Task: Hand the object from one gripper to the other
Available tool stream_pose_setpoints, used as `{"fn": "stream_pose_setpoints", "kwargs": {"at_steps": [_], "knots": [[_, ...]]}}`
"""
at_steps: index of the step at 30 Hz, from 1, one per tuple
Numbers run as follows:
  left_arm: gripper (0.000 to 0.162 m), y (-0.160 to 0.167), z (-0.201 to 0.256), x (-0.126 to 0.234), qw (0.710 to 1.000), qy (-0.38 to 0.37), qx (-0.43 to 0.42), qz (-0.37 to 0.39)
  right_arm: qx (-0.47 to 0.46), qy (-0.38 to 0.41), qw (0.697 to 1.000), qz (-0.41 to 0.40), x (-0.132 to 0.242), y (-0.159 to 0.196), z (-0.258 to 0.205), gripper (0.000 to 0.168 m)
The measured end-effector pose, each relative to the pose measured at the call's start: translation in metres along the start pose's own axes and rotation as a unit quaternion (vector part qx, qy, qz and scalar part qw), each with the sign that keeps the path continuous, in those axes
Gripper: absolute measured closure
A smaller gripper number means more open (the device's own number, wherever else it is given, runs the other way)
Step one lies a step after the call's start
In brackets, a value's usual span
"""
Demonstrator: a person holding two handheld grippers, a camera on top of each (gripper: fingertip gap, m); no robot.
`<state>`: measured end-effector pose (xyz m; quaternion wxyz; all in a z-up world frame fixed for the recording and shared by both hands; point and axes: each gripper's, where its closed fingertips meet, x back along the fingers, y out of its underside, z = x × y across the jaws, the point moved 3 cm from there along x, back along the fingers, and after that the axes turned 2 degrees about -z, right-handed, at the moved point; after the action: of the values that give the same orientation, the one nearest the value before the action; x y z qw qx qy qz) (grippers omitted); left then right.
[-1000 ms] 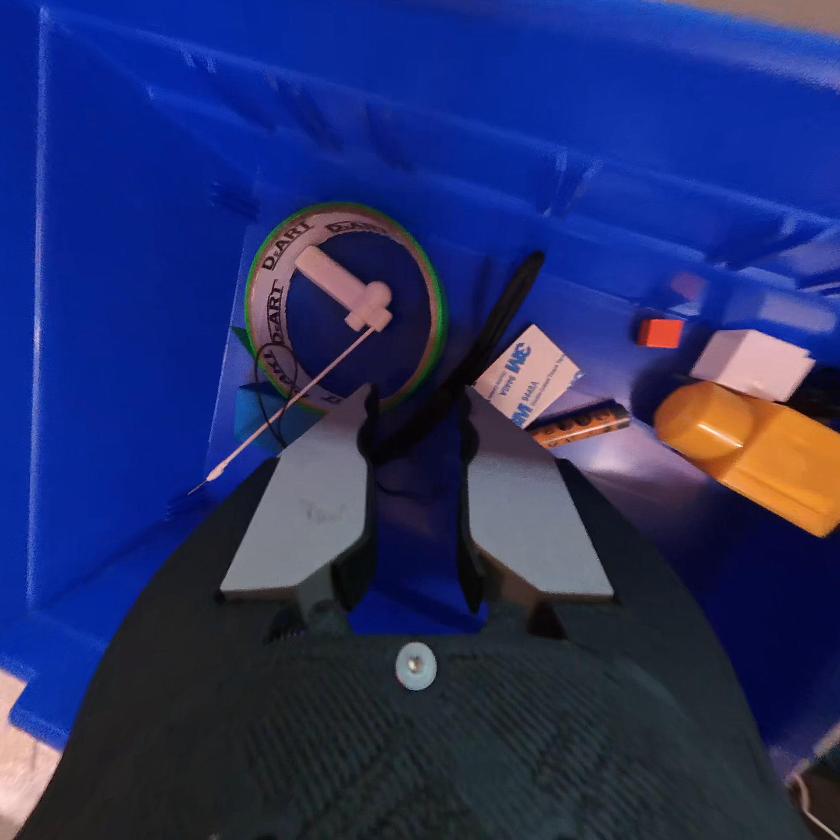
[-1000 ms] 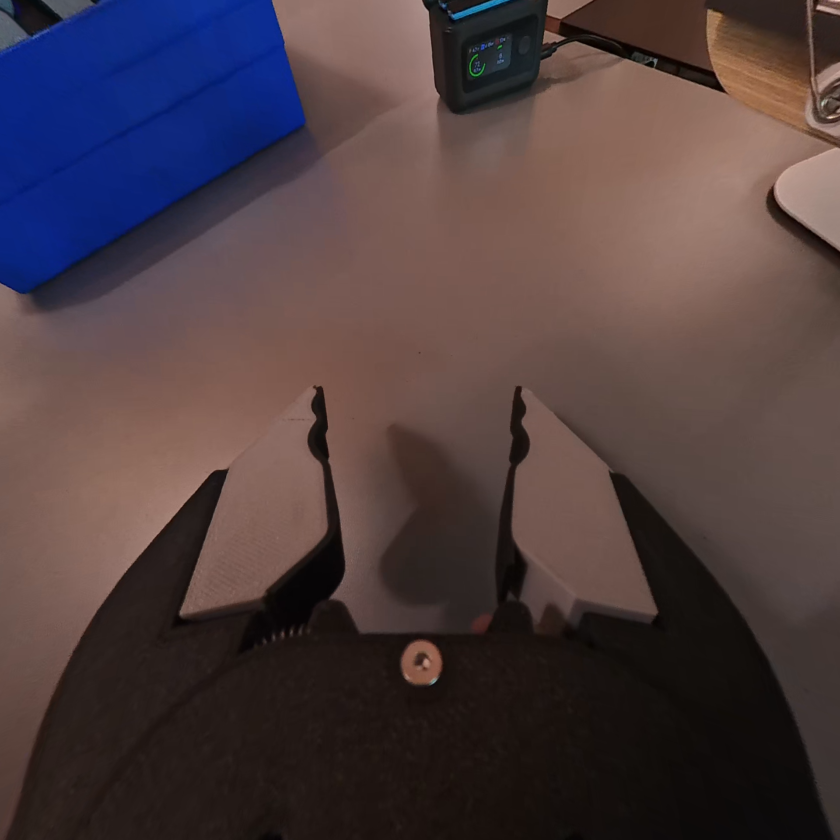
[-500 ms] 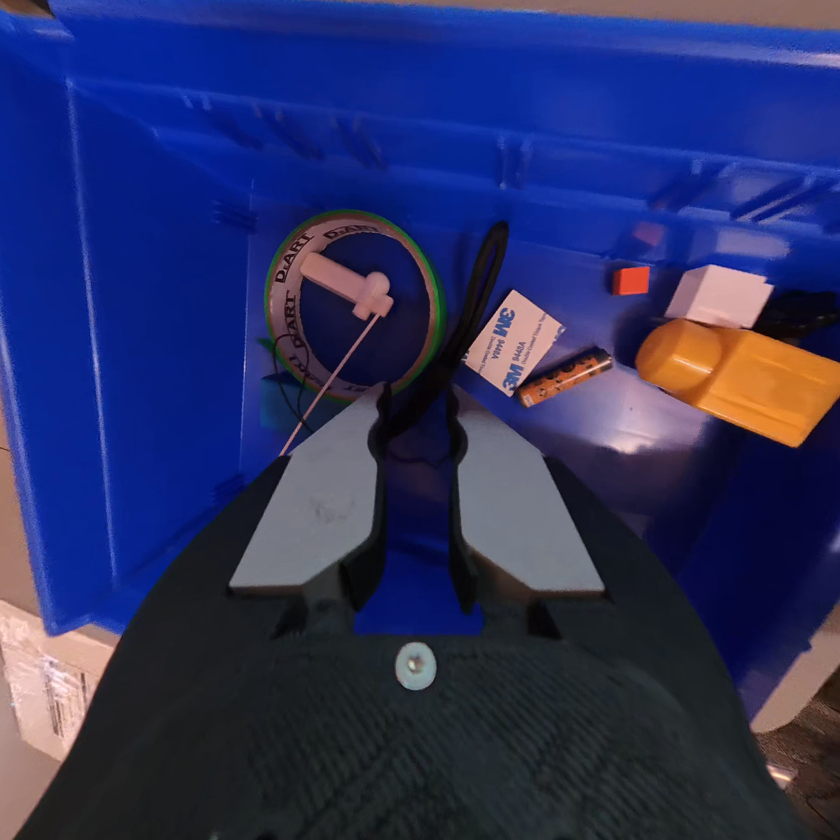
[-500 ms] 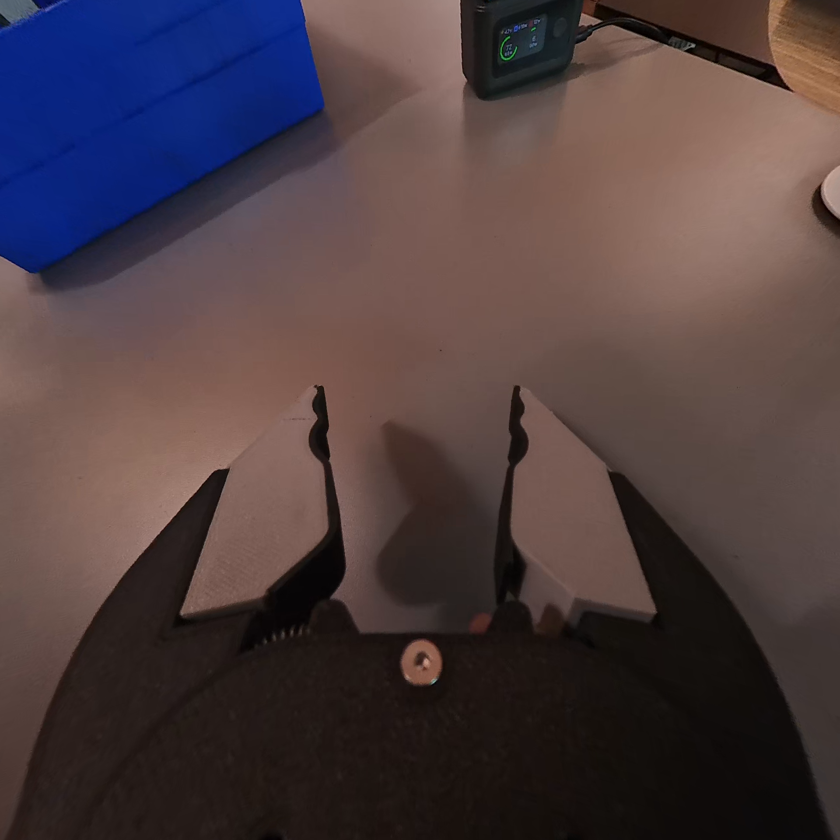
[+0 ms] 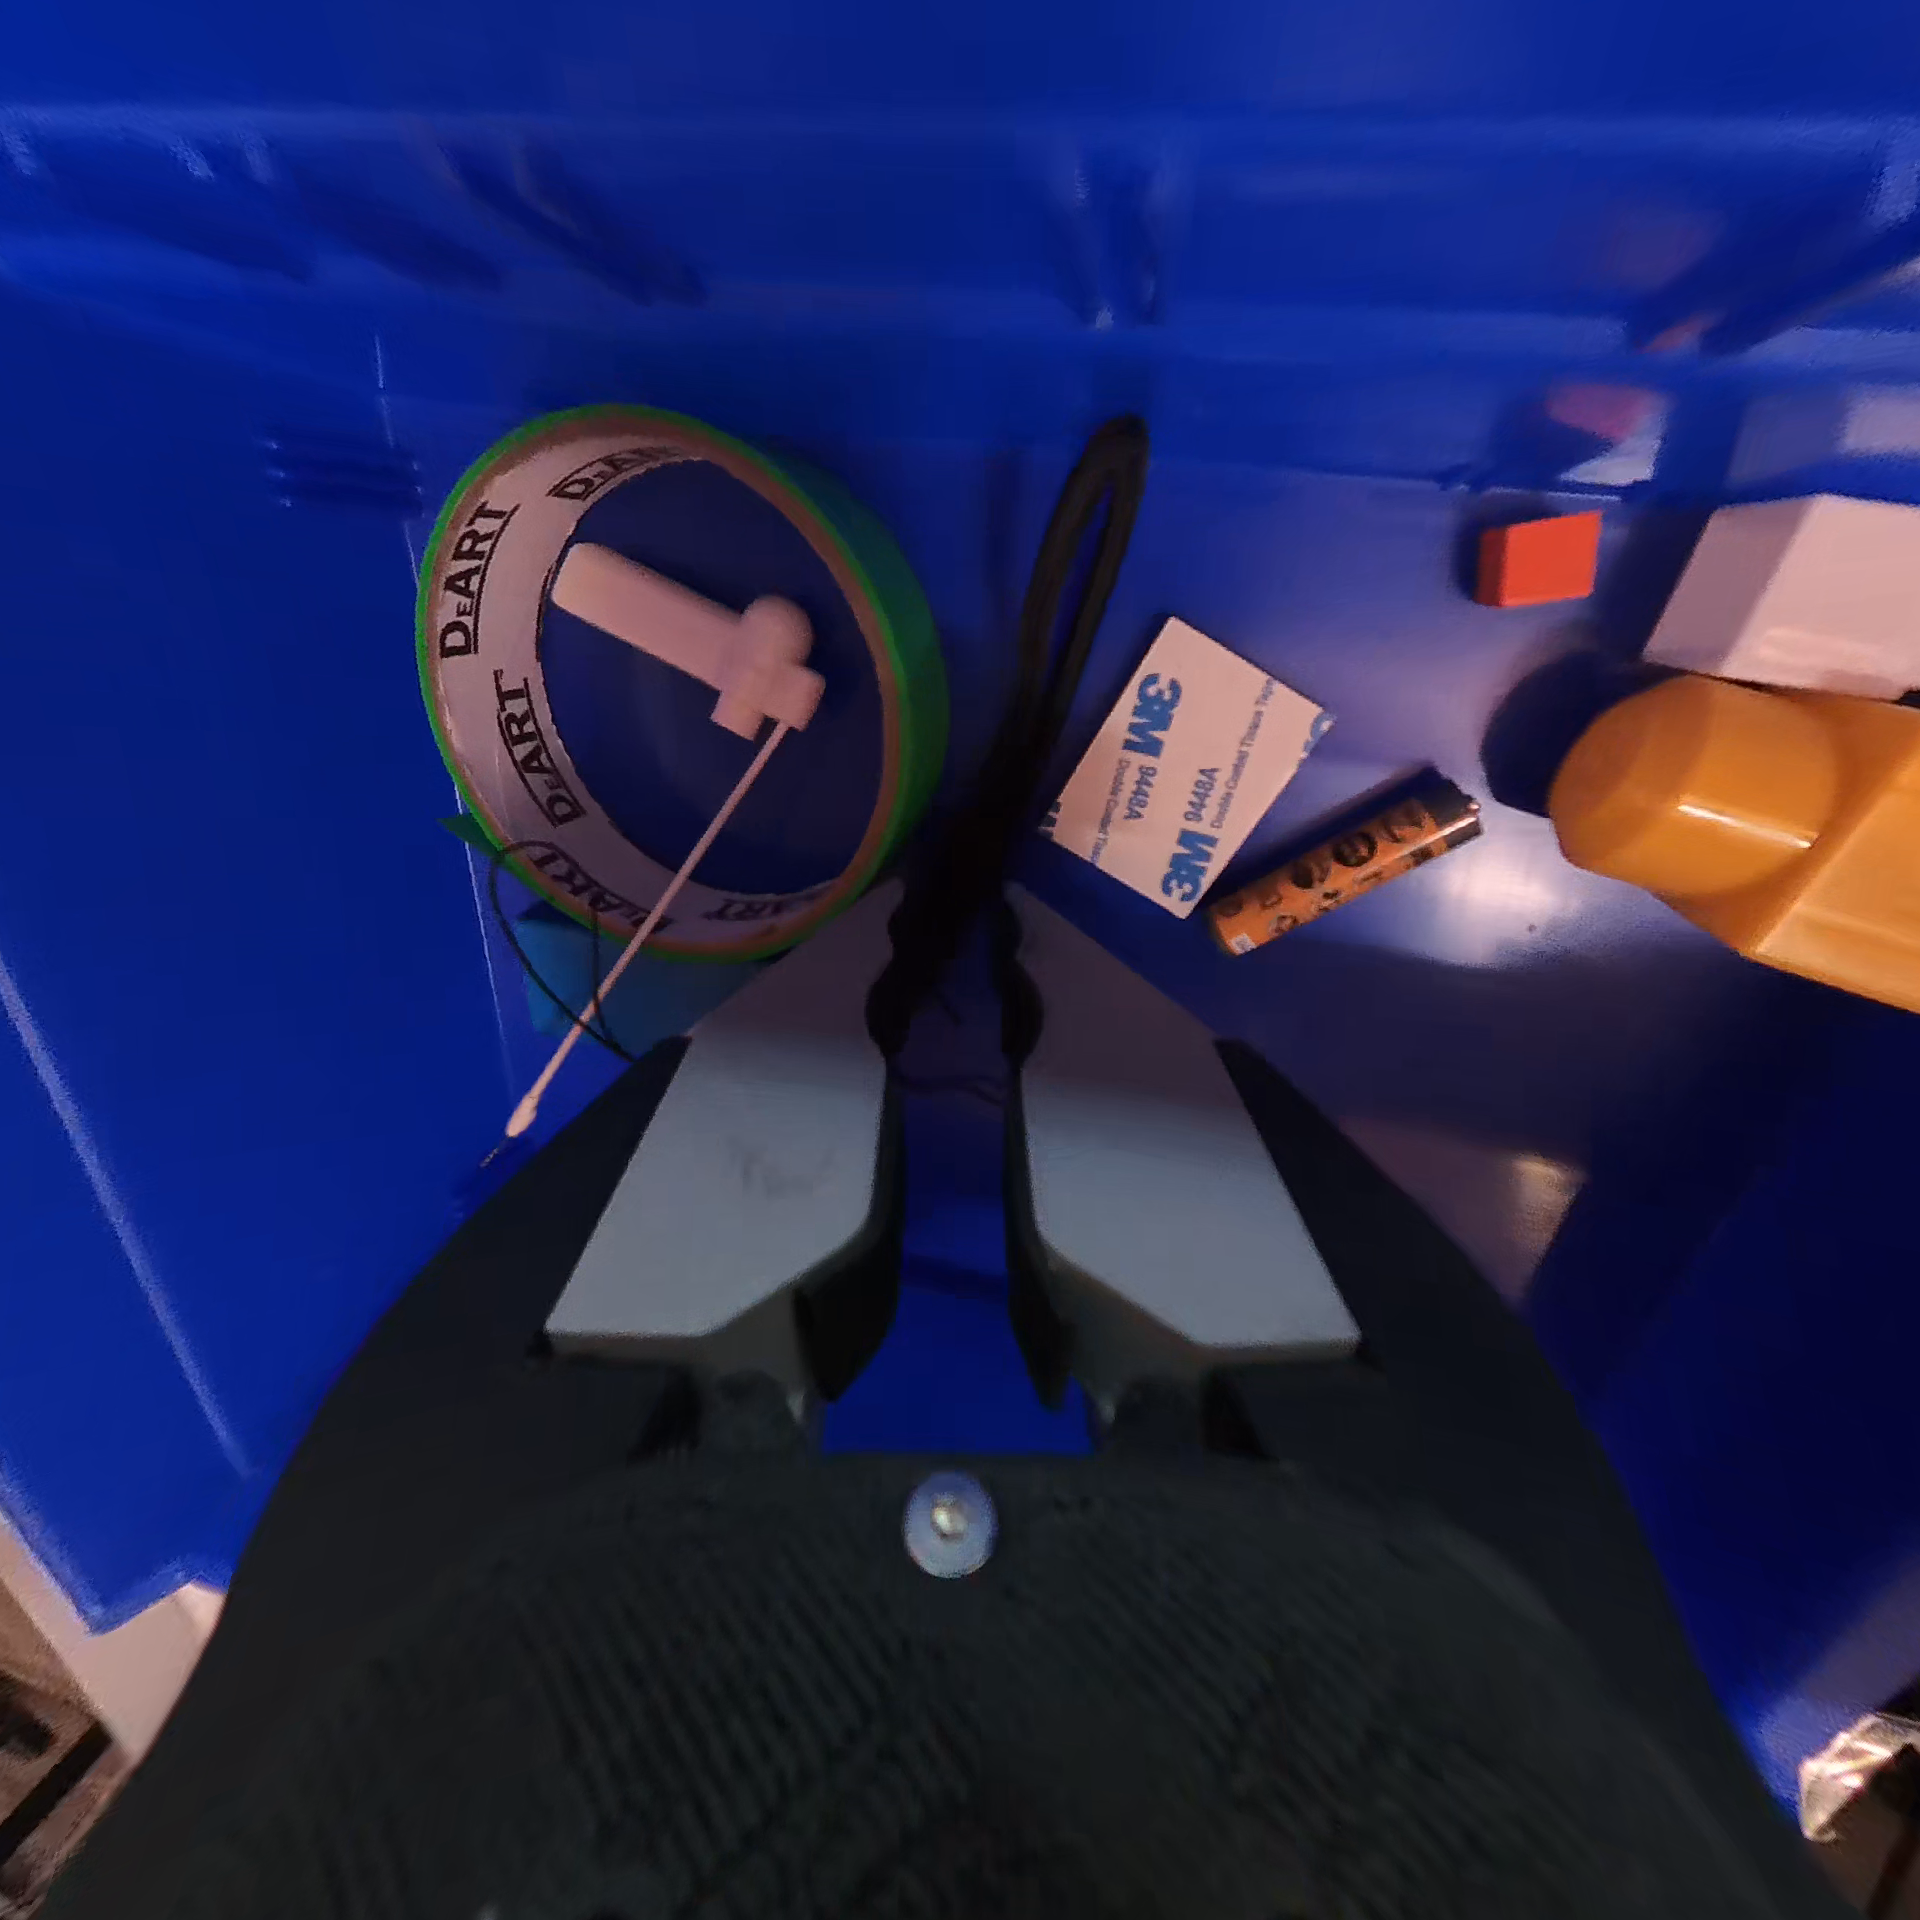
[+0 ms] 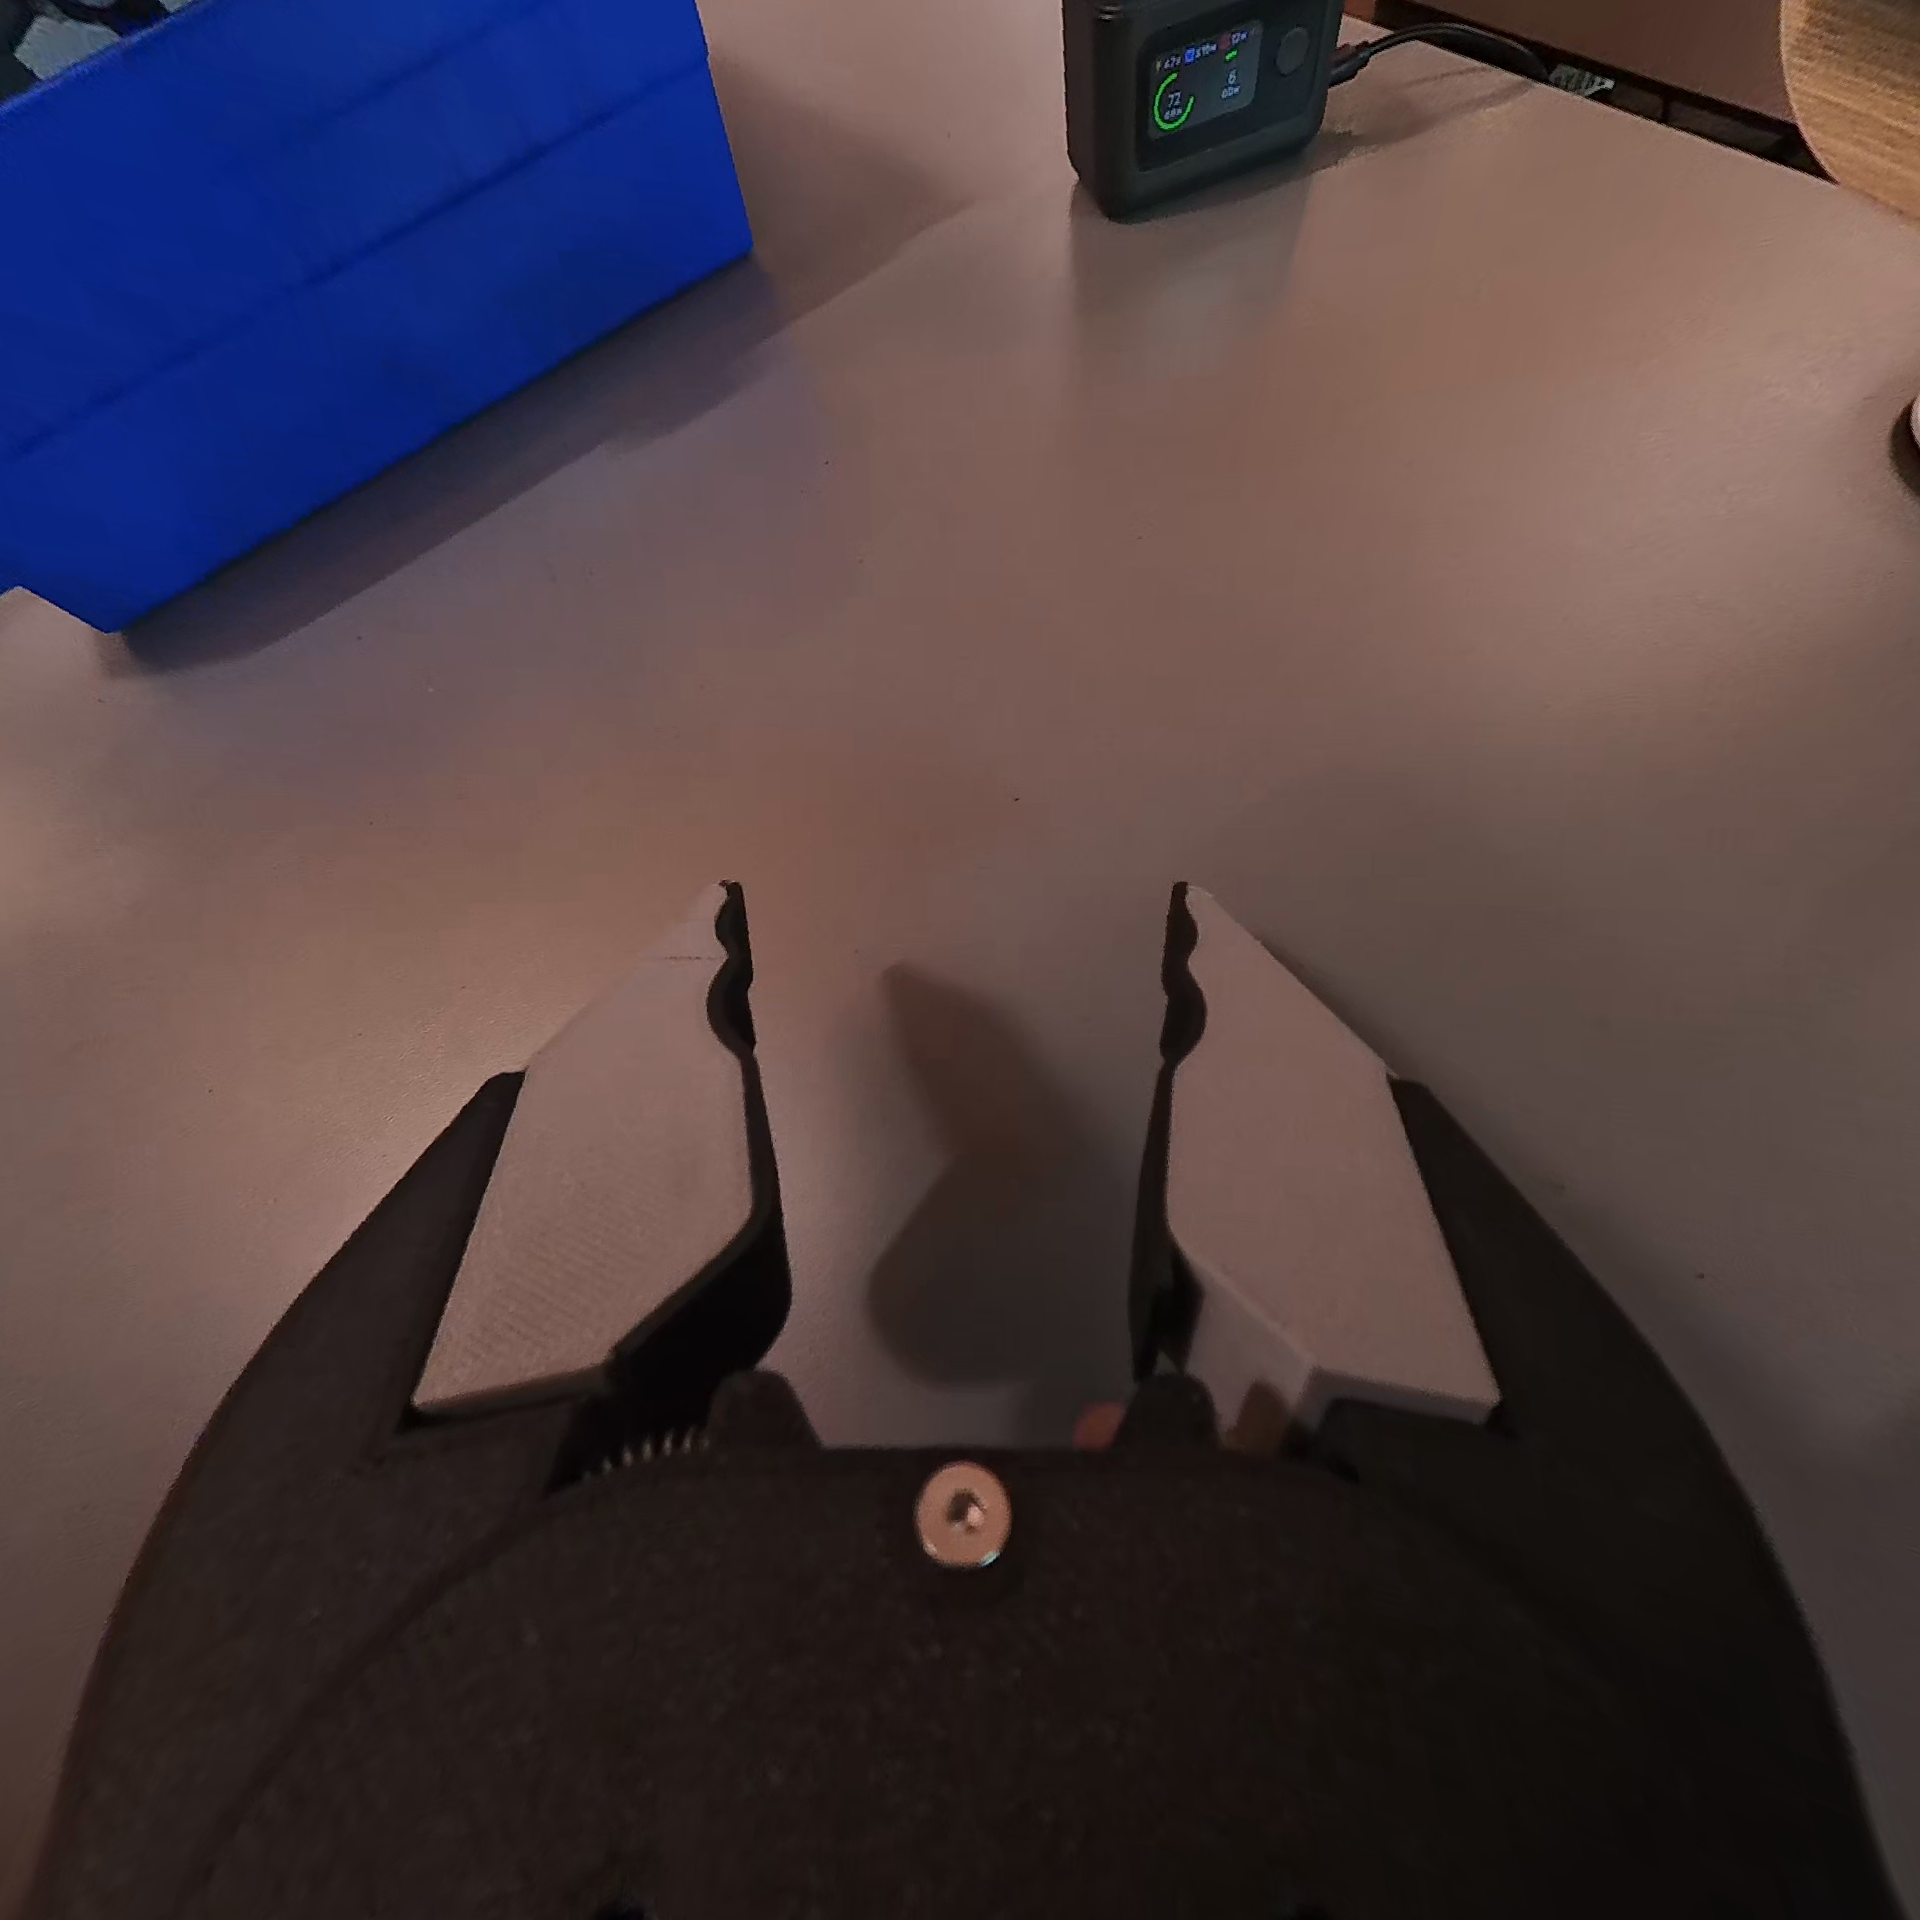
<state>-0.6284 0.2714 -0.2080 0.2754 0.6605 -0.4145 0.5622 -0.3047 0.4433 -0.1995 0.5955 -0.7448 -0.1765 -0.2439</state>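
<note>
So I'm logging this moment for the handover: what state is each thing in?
Left claw: narrow gap, black cord between the tips.
Right claw: open, empty, over the table.
Cord: looped, lying in the bin.
Tape roll: lying flat.
Battery: lying down.
Charger: screen lit.

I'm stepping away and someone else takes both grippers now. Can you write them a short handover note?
Left gripper: inside the blue bin, fingers nearly closed around the lower end of a black cord loop; whether it is firmly pinched cannot be told.
Right gripper: open, empty, above the bare table, to the right of the bin.
Beside the cord: tape roll to its left, white sticker pad and battery to its right.
Done: cord reached.
Left: secure it, lift it out, pass it to the right gripper.
</note>
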Motion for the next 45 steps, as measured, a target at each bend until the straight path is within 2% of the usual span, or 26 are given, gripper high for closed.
{"fn": "stream_pose_setpoints", "kwargs": {"at_steps": [6, 8, 11, 17, 23, 27, 29, 33, 36, 39, 42, 45], "knots": [[0.154, -0.009, -0.003, -0.003, 0.996, 0.022, 0.063, 0.056, 0.005, -0.013, 1.000, -0.005, -0.001, 0.001, -0.007, 0.092], [0.155, -0.007, -0.003, -0.002, 0.995, 0.023, 0.079, 0.050, 0.008, -0.016, 1.000, -0.006, -0.002, 0.001, -0.009, 0.092], [0.162, 0.003, -0.005, 0.013, 0.996, -0.073, 0.034, 0.022, 0.009, -0.023, 1.000, -0.003, -0.001, 0.000, -0.013, 0.093], [0.162, 0.007, -0.013, 0.086, 0.972, -0.235, 0.003, 0.017, 0.011, -0.036, 0.999, 0.009, 0.003, -0.006, -0.019, 0.096], [0.162, 0.001, -0.019, 0.140, 0.946, -0.317, 0.037, 0.049, 0.000, -0.055, 0.998, 0.027, 0.009, -0.012, -0.024, 0.100], [0.162, -0.039, -0.015, 0.180, 0.915, -0.367, 0.060, 0.155, 0.011, -0.099, 0.993, 0.056, 0.016, -0.021, -0.040, 0.098], [0.162, -0.076, -0.008, 0.197, 0.897, -0.371, 0.077, 0.228, 0.023, -0.134, 0.988, 0.076, 0.022, -0.028, -0.053, 0.097], [0.162, -0.164, 0.021, 0.217, 0.854, -0.320, 0.117, 0.394, 0.055, -0.179, 0.974, 0.126, 0.037, -0.042, -0.072, 0.097], [0.162, -0.218, 0.047, 0.202, 0.830, -0.218, 0.147, 0.491, 0.069, -0.191, 0.963, 0.177, 0.056, -0.055, -0.080, 0.102], [0.162, -0.253, 0.059, 0.176, 0.813, -0.147, 0.167, 0.538, 0.061, -0.229, 0.944, 0.231, 0.080, -0.067, -0.089, 0.111], [0.162, -0.276, 0.060, 0.153, 0.797, -0.103, 0.189, 0.564, 0.041, -0.228, 0.941, 0.248, 0.089, -0.071, -0.082, 0.127], [0.162, -0.292, 0.060, 0.133, 0.787, -0.065, 0.204, 0.578, 0.041, -0.241, 0.937, 0.250, 0.095, -0.072, -0.080, 0.117]]}}
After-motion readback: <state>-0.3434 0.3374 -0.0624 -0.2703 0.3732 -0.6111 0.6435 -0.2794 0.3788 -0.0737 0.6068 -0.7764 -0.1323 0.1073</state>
